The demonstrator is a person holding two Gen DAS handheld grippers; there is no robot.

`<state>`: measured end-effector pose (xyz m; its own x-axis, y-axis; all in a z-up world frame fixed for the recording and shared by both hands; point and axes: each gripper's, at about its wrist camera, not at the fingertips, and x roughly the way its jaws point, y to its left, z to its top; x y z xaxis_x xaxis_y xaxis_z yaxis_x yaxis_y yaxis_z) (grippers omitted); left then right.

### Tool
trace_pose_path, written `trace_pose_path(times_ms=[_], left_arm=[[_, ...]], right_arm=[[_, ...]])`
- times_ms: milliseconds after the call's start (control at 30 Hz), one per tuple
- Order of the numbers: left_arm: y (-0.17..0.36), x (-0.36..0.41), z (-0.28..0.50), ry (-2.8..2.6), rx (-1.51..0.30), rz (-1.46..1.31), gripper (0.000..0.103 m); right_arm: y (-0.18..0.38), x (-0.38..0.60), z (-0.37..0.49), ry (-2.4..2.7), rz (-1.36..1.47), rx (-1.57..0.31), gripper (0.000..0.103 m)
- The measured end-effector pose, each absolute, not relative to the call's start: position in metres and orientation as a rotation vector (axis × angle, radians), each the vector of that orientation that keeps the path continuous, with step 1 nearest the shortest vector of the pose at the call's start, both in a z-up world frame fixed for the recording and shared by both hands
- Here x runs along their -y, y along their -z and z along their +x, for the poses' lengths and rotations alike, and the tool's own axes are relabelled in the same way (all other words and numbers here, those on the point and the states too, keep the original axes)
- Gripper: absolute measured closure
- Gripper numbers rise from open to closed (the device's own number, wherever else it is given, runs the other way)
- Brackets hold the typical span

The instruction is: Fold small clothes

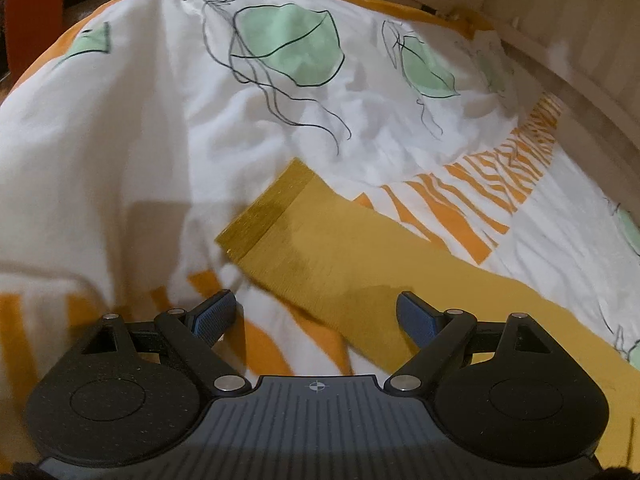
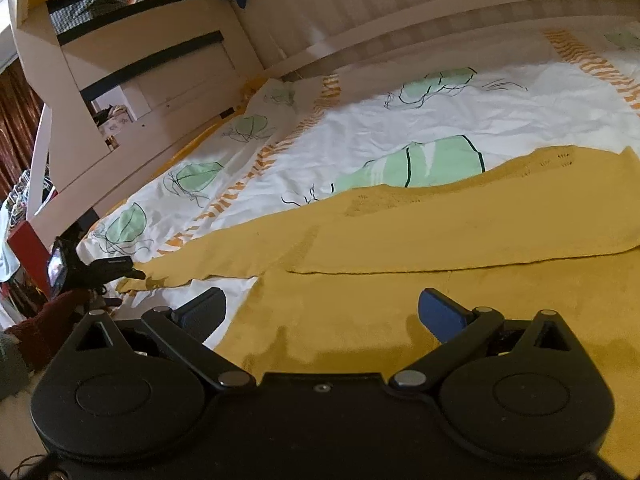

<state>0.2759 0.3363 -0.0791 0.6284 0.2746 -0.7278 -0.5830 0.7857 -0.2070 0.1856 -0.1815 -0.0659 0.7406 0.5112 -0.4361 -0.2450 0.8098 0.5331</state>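
Mustard-yellow sweater (image 2: 440,240) lies flat on the bed cover (image 2: 360,128), body toward 5 o'clock in the right wrist view, one part already folded across it. Its sleeve (image 1: 320,240) runs out across the cover, ribbed cuff (image 1: 264,216) at 11 o'clock from the left gripper (image 1: 316,316) in the left wrist view.

Left gripper: jaws spread, empty, poised just above the sleeve. Right gripper (image 2: 322,312): jaws spread, empty, over the body near the hem edge.

Step in hand, as judged: sleeve fold. Next move calls for closing the left jaws on the sleeve near the cuff, then carrying it inward over the body without dragging the cover.

No legible brand, label or writing; only a crosshair mark on the left gripper housing.
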Motion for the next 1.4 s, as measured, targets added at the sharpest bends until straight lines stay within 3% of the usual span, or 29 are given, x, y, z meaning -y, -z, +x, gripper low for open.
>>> trace_pose_path(times_ms=[433,467,500,567,667,967,1400], left_arm=[[0.083,-0.345,0.298,-0.521,-0.735,-0.474,0.012],[0.083,-0.346,0.299,-0.525,-0.728,-0.481,0.023],[0.081,-0.346,0.296,-0.542,-0.713,-0.486,0.049],[0.078,-0.348,0.295,-0.564,-0.708,-0.492,0.081],[0.073,-0.349,0.291,-0.545,-0.678,-0.534,0.100],[0.014,-0.284,0.299,-0.408,-0.591,-0.507,0.100],[-0.050,-0.088,0.308,0.026,-0.563,-0.407,0.100]], right_arm=[[0.072,0.184,0.187,-0.428,0.510,-0.617,0.000],[0.072,0.184,0.187,-0.429,0.515,-0.617,0.000],[0.072,0.185,0.187,-0.428,0.518,-0.619,0.000],[0.071,0.185,0.188,-0.422,0.522,-0.618,0.000],[0.069,0.188,0.188,-0.419,0.527,-0.611,0.000],[0.058,0.207,0.195,-0.407,0.551,-0.620,0.000],[0.039,0.258,0.203,-0.255,0.617,-0.587,0.000]])
